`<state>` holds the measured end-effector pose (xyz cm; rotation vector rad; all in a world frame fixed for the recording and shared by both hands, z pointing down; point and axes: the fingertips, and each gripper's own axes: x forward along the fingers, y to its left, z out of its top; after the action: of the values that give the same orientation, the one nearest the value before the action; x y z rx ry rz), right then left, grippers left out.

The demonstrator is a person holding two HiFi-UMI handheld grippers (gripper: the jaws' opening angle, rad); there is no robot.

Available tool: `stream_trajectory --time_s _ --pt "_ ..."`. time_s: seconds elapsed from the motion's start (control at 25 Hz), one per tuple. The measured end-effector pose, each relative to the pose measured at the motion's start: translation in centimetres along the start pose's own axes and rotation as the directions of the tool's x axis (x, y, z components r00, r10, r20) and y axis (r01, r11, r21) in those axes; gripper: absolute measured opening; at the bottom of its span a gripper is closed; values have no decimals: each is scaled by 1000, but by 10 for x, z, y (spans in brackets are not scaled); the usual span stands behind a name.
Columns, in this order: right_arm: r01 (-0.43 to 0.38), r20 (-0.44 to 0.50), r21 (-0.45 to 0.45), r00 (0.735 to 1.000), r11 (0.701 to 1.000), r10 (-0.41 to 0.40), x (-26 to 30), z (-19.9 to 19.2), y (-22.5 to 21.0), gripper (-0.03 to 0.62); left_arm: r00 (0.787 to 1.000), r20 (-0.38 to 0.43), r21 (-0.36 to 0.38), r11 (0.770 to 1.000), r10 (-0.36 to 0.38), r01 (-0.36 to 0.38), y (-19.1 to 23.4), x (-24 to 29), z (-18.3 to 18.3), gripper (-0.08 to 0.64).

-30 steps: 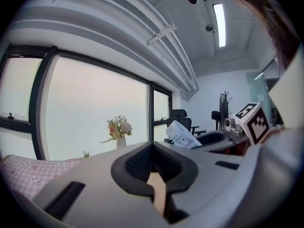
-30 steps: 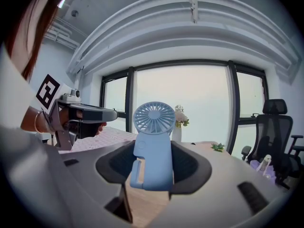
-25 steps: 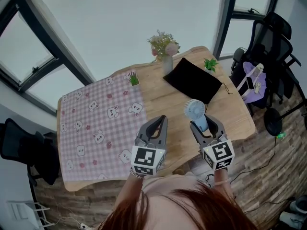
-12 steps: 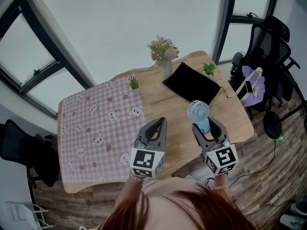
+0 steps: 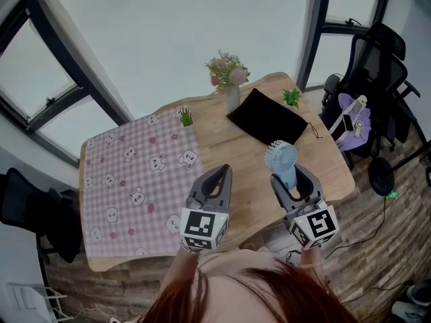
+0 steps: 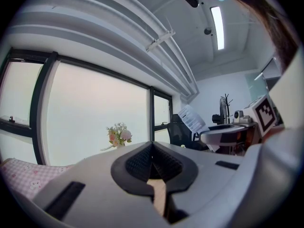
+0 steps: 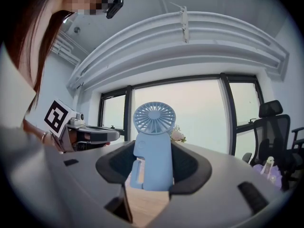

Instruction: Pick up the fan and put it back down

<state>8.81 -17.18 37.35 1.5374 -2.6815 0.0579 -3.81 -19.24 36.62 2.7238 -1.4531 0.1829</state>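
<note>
A pale blue hand-held fan (image 5: 280, 159) is held upright above the wooden table (image 5: 236, 147), near its front right edge. My right gripper (image 5: 291, 177) is shut on the fan's handle. In the right gripper view the fan (image 7: 154, 141) stands between the dark pads of that gripper (image 7: 154, 164), with its round head above the jaws. My left gripper (image 5: 217, 175) hovers to the left of the fan, above the table's front. Its jaws are shut with nothing in them, and in the left gripper view this gripper (image 6: 152, 148) shows its pads meeting.
A pink checked cloth (image 5: 135, 173) covers the table's left half. A black pouch (image 5: 269, 118), a vase of flowers (image 5: 227, 69) and two small green plants (image 5: 185, 116) (image 5: 292, 97) sit at the back. Black office chairs (image 5: 377, 59) and a purple bag (image 5: 353, 123) stand at the right.
My right gripper has carried the fan slightly up and to the right. The left gripper has stayed shut and kept almost still.
</note>
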Motion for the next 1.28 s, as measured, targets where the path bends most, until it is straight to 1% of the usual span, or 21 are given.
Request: stream_trajectory --time_s 0.72,1.28 --pt "-15 -21 -46 1000 999 14 9 -5 4 213 1000 -5 -8 1000 -21 20 -2 2 -6 9" --pt "-42 -95 -77 995 996 35 23 -25 7 213 1000 -14 -27 999 -27 26 0 3 -14 9"
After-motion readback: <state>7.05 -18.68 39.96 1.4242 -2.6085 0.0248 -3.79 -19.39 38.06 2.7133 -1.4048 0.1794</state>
